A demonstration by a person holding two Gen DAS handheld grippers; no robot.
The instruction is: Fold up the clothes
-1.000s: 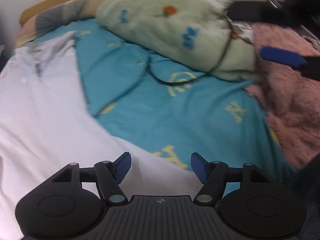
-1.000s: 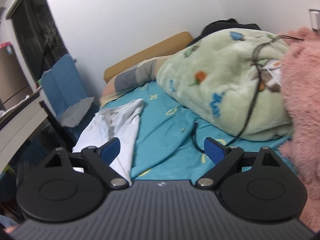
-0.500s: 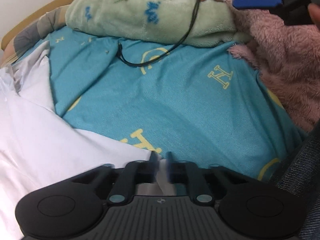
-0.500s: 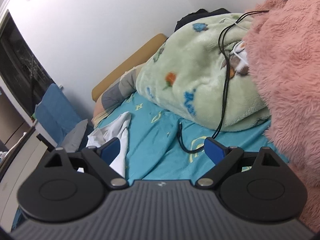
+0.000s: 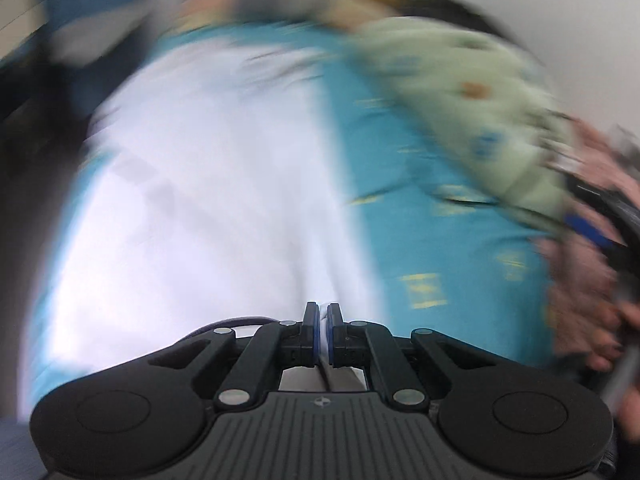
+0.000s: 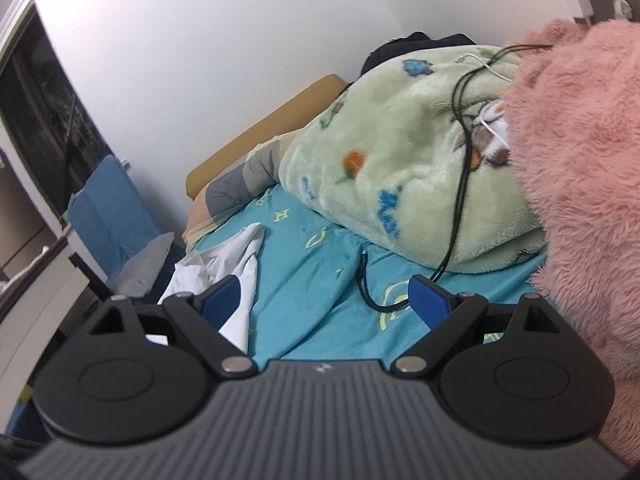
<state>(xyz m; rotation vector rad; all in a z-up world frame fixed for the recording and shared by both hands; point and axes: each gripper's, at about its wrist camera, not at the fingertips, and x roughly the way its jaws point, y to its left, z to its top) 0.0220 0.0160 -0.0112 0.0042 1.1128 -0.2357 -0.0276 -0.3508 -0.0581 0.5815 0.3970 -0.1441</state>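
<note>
- Two black two-finger grippers with blue pads fill the lower edge of their own fisheye views.
- Left gripper (image 5: 323, 330), lower centre of the left wrist view: its jaws are pressed together on a thin fold of the white fabric garment (image 5: 208, 184), which runs up from between the pads.
- White fabric garment: it spreads over the left and centre of the left wrist view, heavily blurred, lying on the turquoise bedsheet with yellow letter print (image 5: 432, 240); in the right wrist view its crumpled far end (image 6: 236, 256) shows at lower left of centre, behind the left blue pad.
- Right gripper (image 6: 322, 300), lower centre of the right wrist view: its jaws stand wide apart with nothing between them, above the turquoise bedsheet (image 6: 312, 280).
- Pale green fleece blanket with orange and blue motifs (image 6: 404, 160): heaped at centre right of the right wrist view, on the far side of the sheet.
- Fluffy pink blanket (image 6: 580, 160): it fills the right edge of the same view, touching the green blanket.
- Black cable (image 6: 460, 184): it hangs down over the green blanket, and its end lies on the sheet just beside the right blue pad.
- Tan headboard (image 6: 264, 128): at left of centre, against the white wall (image 6: 220, 40).
- Blue padded chair (image 6: 108, 212): at the left edge, beside the bed.
</note>
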